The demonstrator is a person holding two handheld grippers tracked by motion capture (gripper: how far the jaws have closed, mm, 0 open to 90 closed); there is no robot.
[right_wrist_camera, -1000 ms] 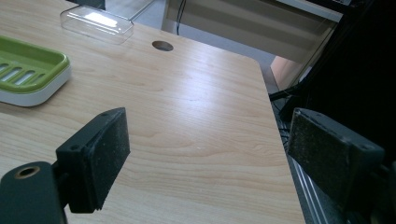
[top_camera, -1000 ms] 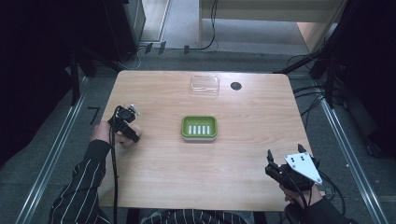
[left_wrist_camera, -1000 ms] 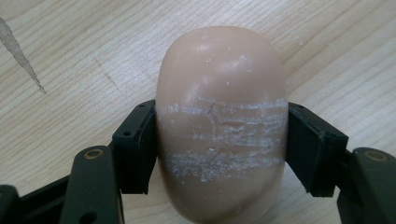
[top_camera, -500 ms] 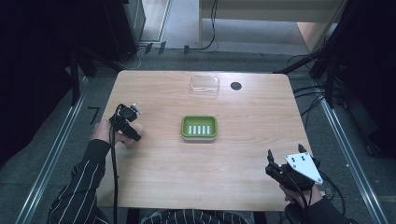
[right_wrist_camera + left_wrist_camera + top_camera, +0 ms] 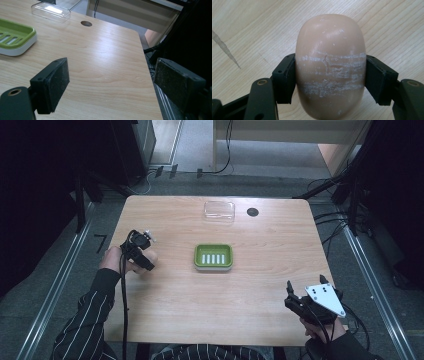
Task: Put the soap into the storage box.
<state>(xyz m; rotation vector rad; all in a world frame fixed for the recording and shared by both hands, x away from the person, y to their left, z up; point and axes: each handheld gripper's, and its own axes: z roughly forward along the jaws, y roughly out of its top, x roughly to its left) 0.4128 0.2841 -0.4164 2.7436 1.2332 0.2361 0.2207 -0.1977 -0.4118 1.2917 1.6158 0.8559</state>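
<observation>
A smooth beige soap bar (image 5: 329,50), scuffed with white streaks, sits between the black pads of my left gripper (image 5: 330,77), which is shut on its two sides over bare wood. In the high view that gripper (image 5: 146,261) is near the table's left edge, with the soap (image 5: 150,256) at its tip. A green soap dish (image 5: 213,256) with a slotted white insert lies at the table's middle, to the right of the soap. My right gripper (image 5: 292,301) rests at the front right corner, its jaws (image 5: 112,80) wide open with nothing between them.
A clear plastic lid (image 5: 219,211) lies at the back of the table, beside a round cable hole (image 5: 253,212). The right gripper view shows the green dish (image 5: 15,37) at far left and the table's right edge (image 5: 150,82) close by.
My left gripper has drifted slightly right and up with the soap in it. The right gripper has stayed put.
</observation>
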